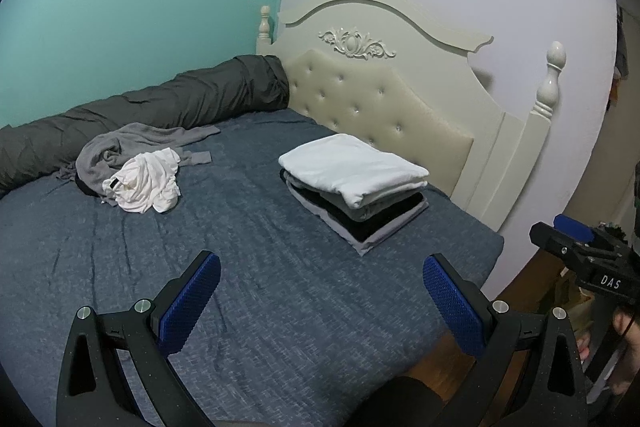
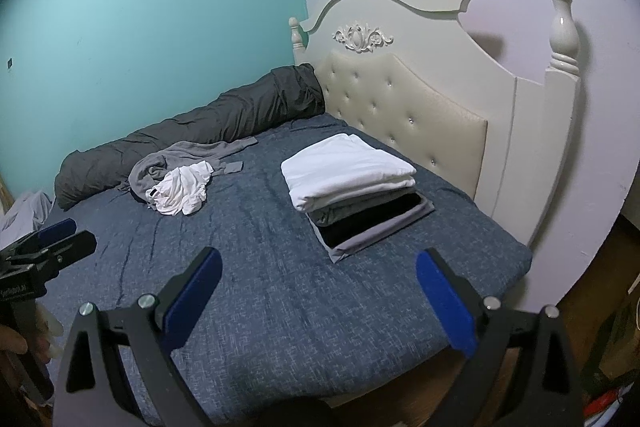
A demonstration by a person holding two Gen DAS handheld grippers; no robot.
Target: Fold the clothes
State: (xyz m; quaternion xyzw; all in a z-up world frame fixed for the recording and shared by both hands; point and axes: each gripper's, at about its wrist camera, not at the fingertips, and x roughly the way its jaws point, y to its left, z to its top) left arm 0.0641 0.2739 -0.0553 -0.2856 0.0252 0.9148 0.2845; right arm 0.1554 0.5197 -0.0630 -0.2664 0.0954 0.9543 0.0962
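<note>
A crumpled white garment [image 1: 146,182] is lying on a gray one [image 1: 120,147] near the rolled dark duvet [image 1: 160,103], apart from the folded stack [image 1: 356,187]. Both the left gripper [image 1: 320,291] and right gripper [image 2: 318,287] are hovering spread wide, empty, above the blue bedsheet [image 1: 280,307].

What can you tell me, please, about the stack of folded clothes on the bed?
The stack of folded clothes sits on the blue bedspread near the padded headboard. On top lies a folded white garment, then a grey one, a black one, and a lighter grey piece at the bottom, which sticks out toward the camera. The fabric looks soft, the stack tidy. Neither gripper touches it.
</note>
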